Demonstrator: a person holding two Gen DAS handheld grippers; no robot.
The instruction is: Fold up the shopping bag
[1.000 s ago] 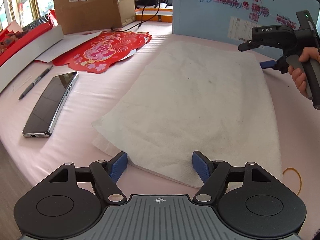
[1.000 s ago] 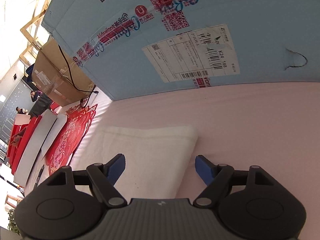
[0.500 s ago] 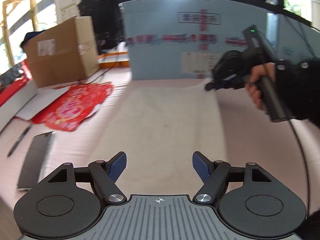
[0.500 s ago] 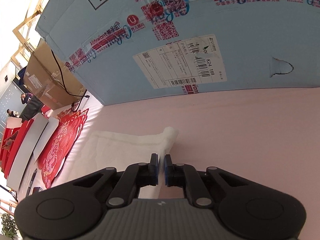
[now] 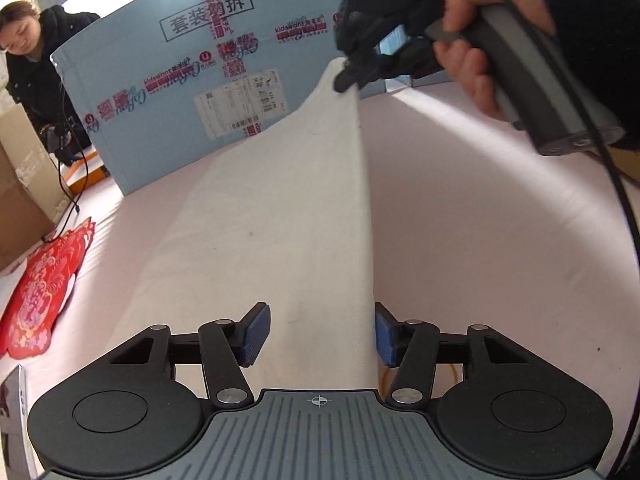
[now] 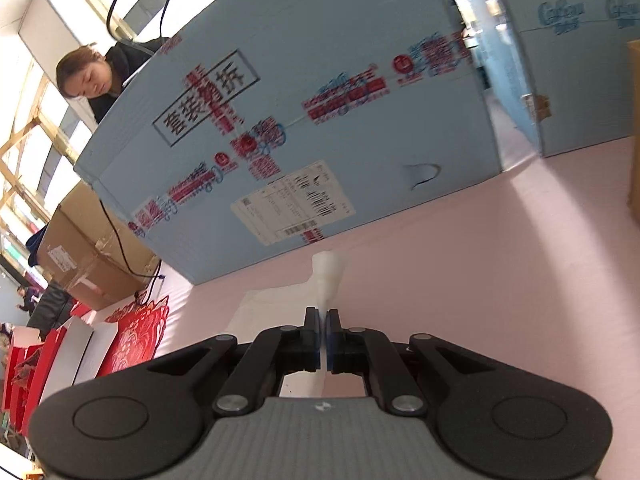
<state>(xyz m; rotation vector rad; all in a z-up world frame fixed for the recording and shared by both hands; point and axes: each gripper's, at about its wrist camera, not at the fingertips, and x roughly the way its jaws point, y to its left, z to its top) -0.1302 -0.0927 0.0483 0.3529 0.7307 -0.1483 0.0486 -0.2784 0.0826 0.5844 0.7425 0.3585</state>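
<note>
While raised at the far corner, runs lengthwise from left gripper (image 5: 320,334) to right gripper (image 5: 347,80): white bag (image 5: 280,220) on the pink table (image 5: 480,240).

Left view: near edge between closing blue pads (image 5: 256,334), not yet pinched. Right view: right gripper (image 6: 323,334) pressed together on a lifted corner of the bag (image 6: 328,276), blue box (image 6: 320,120) beyond.

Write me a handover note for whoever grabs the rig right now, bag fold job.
Right gripper: shut on the far corner of the white bag, lifted off the pink table.
Left gripper: jaws closing around the bag's near edge, pads not yet pressing on it.
Bag: long edge raised from far corner to near end, the rest lying flat on the table in front of the blue box.
Done: far corner gripped and lifted.
Left: finish the near grip, carry the raised edge across, lay it down, flatten.
</note>
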